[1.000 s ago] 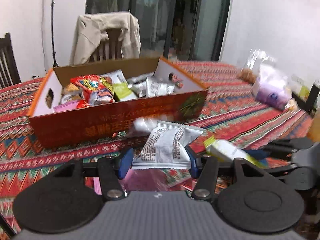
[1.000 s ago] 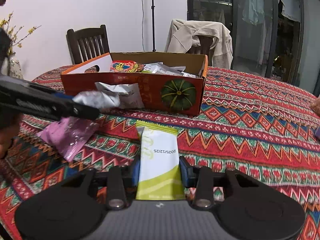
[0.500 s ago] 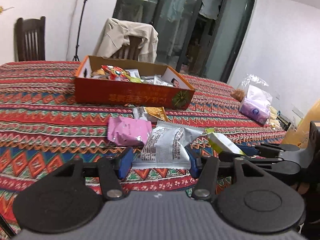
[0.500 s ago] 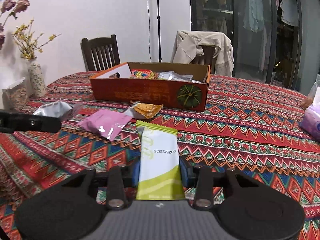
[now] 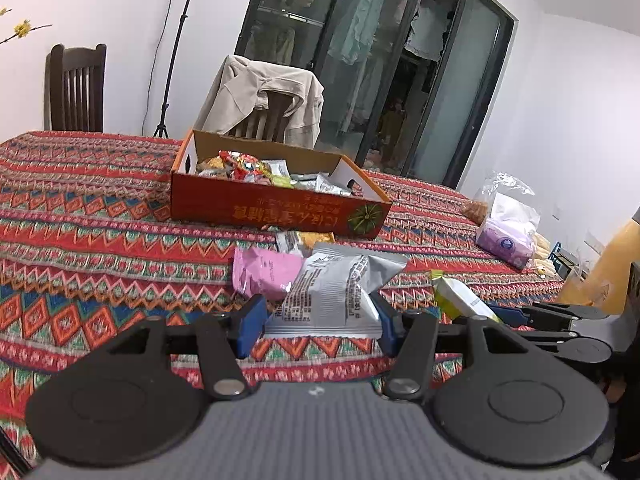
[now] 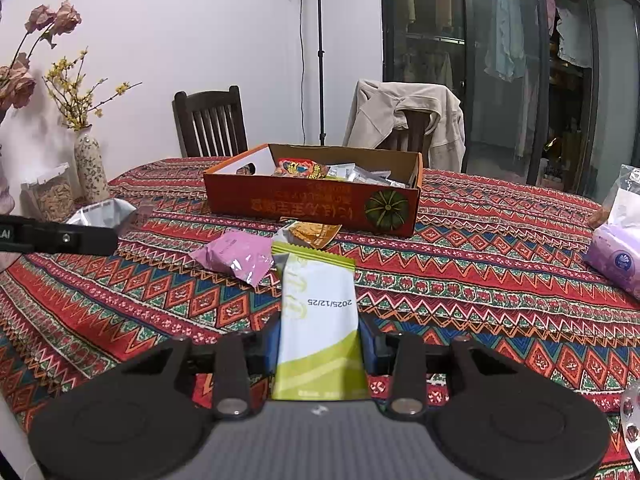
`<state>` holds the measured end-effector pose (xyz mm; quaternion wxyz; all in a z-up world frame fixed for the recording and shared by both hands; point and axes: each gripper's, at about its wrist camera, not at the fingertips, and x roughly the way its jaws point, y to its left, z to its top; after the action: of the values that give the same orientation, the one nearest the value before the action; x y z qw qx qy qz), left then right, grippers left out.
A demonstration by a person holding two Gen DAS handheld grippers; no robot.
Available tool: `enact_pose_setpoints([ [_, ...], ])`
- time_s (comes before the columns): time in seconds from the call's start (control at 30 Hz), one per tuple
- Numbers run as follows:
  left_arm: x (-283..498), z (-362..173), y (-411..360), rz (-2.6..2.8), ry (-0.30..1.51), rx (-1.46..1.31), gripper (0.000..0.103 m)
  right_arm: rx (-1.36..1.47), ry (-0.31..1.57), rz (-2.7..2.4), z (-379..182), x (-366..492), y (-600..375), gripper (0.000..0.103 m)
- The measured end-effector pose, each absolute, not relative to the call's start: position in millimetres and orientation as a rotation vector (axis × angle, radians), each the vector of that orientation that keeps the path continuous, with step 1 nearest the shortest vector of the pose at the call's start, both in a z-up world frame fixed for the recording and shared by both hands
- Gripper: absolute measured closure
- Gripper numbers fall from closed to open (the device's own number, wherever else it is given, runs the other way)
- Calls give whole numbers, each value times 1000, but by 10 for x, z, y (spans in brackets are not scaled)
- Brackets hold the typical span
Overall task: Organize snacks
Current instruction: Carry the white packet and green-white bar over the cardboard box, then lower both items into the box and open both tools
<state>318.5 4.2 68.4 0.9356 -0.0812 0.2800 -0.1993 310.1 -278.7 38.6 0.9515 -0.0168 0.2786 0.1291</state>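
Note:
My left gripper [image 5: 318,320] is shut on a silver snack packet [image 5: 336,292], held above the tablecloth. My right gripper [image 6: 320,340] is shut on a white and green sachet [image 6: 320,320]; it also shows at the right of the left wrist view, the sachet [image 5: 456,296] sticking out. An orange cardboard box [image 6: 312,204] with several snack packets inside stands further back on the table, also seen as the box [image 5: 272,208]. In front of it lie a pink packet [image 6: 236,256] and an orange and silver packet [image 6: 312,234].
The table carries a red patterned cloth [image 6: 480,272]. A purple tissue pack [image 6: 618,256] and a clear bag lie at the right. A vase with flowers [image 6: 90,164] and a jar stand at the left. Two chairs, one draped with a beige jacket [image 6: 404,116], stand behind the table.
Both grippers have drawn back and up from the box with their packets still held. The box now looks smaller and farther, and the pink and orange packets show on the cloth.

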Motion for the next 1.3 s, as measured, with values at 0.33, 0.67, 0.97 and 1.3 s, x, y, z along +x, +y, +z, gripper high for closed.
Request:
enact_pose_setpoints([
  [0.33, 4487, 1074, -200, -408, 563, -179, 47, 29, 446, 287, 888, 3858, -2998, 65],
  [0.67, 6198, 866, -703, -311, 710, -188, 47, 68, 526, 244, 1031, 5691, -3039, 65],
  [0.97, 6982, 415, -991, -209, 800, -167, 44, 34, 652, 145, 454, 6747, -2906, 65],
  [1.3, 6700, 592, -869, -271, 732, -92, 30, -11, 604, 112, 393, 6795, -2906, 58],
])
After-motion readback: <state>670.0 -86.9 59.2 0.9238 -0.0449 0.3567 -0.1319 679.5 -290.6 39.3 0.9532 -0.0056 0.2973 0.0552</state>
